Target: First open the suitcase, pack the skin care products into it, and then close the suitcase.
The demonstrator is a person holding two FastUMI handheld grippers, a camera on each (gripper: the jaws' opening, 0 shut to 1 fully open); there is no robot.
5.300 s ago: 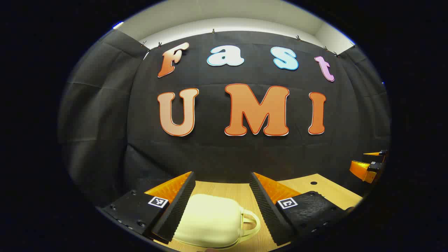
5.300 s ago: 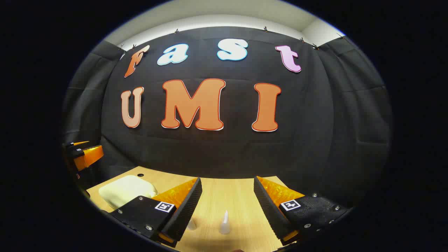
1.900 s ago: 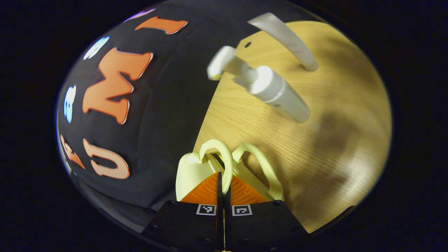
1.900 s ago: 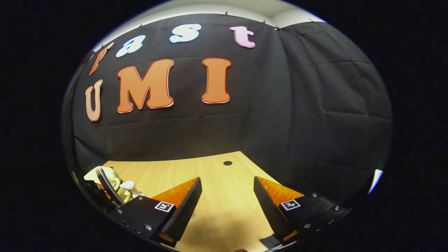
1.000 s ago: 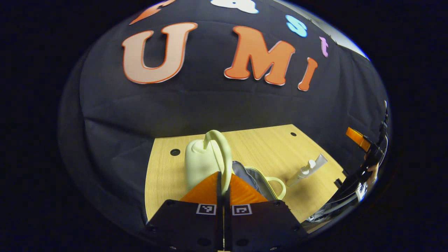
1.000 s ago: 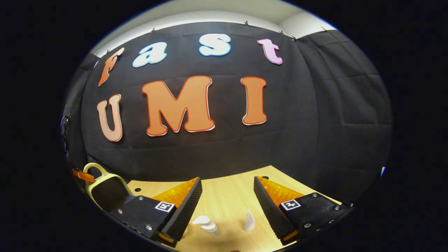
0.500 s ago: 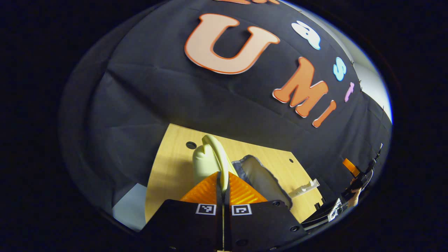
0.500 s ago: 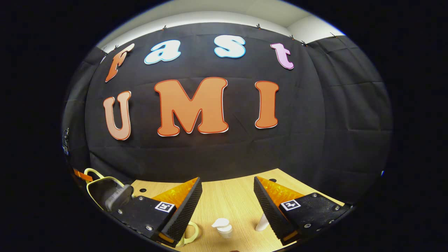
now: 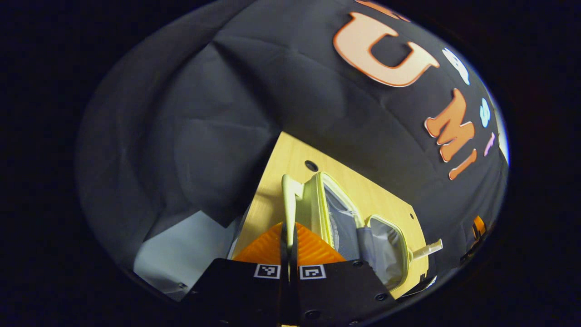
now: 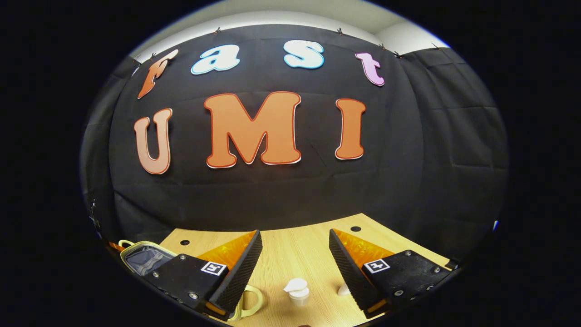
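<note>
Left gripper (image 9: 288,236): in the left gripper view its fingers are pressed together with no gap, pinching the pale yellow handle (image 9: 287,200) of the suitcase lid.
Suitcase (image 9: 349,227): a small pale yellow case lying open on the table; in the left gripper view it sits just ahead and to the right of the left gripper's tips, its two halves spread and a grey lining with a zipped pocket showing. In the right gripper view one open half (image 10: 144,258) shows to the left, behind the right gripper's left finger, and a yellow loop handle (image 10: 250,302) lies below that finger.
Right gripper (image 10: 295,254): jaws wide apart, holding nothing, hovering over the table.
Pump bottle (image 10: 297,292): white, standing on the table between the right gripper's fingers, nearer the camera than their tips. In the left gripper view a white pump bottle (image 9: 425,249) shows beyond the far half of the suitcase.
Tube (image 10: 343,289): a white tip, partly hidden by the right gripper's right finger.
Table (image 10: 295,254): light wood grain, with small round dark holes near its far edge.
Room: black cloth walls behind and beside the table, creased in folds; a pale ceiling strip above in the right gripper view.
Floor (image 9: 181,254): a pale patch left of the left gripper, below the table edge.
</note>
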